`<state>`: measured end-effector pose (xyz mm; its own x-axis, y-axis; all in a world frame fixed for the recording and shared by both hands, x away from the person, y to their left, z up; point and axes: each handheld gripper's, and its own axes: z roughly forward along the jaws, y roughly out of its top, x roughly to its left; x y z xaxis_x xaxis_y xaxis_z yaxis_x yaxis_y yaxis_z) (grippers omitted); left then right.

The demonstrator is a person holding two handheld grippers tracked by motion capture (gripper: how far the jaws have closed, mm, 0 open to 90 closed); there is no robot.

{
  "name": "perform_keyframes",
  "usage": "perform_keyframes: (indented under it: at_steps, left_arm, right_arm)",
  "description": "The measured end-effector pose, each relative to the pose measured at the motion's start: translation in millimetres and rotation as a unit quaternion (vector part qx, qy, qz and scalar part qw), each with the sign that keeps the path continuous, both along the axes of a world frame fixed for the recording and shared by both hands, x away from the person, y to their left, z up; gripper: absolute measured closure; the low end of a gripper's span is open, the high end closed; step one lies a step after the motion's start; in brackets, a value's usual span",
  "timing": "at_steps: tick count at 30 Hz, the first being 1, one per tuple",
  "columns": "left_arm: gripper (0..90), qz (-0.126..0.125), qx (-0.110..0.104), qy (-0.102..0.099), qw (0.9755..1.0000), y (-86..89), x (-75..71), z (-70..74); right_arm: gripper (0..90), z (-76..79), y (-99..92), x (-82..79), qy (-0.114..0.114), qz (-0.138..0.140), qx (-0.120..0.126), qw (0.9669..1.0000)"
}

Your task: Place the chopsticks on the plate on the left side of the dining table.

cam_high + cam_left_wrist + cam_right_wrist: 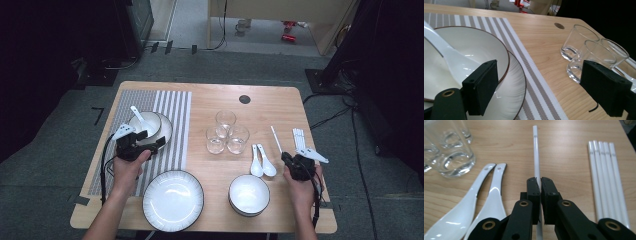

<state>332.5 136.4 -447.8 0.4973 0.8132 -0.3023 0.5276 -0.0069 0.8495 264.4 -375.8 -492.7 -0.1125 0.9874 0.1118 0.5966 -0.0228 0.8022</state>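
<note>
My right gripper [540, 180] is shut on a single white chopstick [536, 152], which runs lengthwise between its pads and points away from me. In the high view the right gripper [287, 159] sits at the right of the table with the chopstick [276, 137] slanting up and to the left of it. My left gripper [152, 138] stands open beside a white bowl [146, 125] that holds a white spoon [138, 116] and rests on a plate [167, 131]. In the left gripper view the open left gripper [541, 75] has the bowl's [474, 47] rim by its left jaw, nothing gripped.
A striped placemat [175, 120] lies under the bowl and plate. Three glasses [225, 132] stand mid-table. Two white spoons [262, 161] lie left of my right gripper, several white chopsticks [299, 137] to its right. A large plate [173, 200] and a white bowl [249, 194] sit near the front edge.
</note>
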Motion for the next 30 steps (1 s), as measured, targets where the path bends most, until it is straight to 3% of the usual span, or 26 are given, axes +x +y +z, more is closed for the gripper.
perform_keyframes:
  at_steps: [11, 17, 23, 26, 30]
  left_arm:
    - [14.9, -0.015, 0.008, -0.018, 0.9997, -11.8, -1.4, 8.4]
    - [15.0, -0.036, 0.009, -0.031, 0.9988, -21.3, -1.6, 15.1]
    - [15.3, -0.061, 0.020, -0.045, 0.9969, -29.7, -2.8, 24.6]
    - [15.4, -0.081, 0.032, -0.054, 0.9948, -34.9, -3.7, 30.4]
    - [15.4, -0.112, 0.050, -0.070, 0.9900, -45.1, -6.6, 35.7]
  right_arm:
    - [86.5, 49.6, 7.5, -6.0, -0.032, 0.066, 0.000, 0.9973]
    - [86.5, 71.4, 18.9, -7.1, -0.048, 0.119, 0.001, 0.9917]
    - [86.5, 86.2, 34.9, -4.4, -0.056, 0.169, -0.010, 0.9839]
    - [86.5, 92.1, 44.8, -1.1, -0.055, 0.192, -0.017, 0.9797]
    - [86.5, 99.8, 57.5, 2.1, -0.057, 0.219, -0.023, 0.9738]
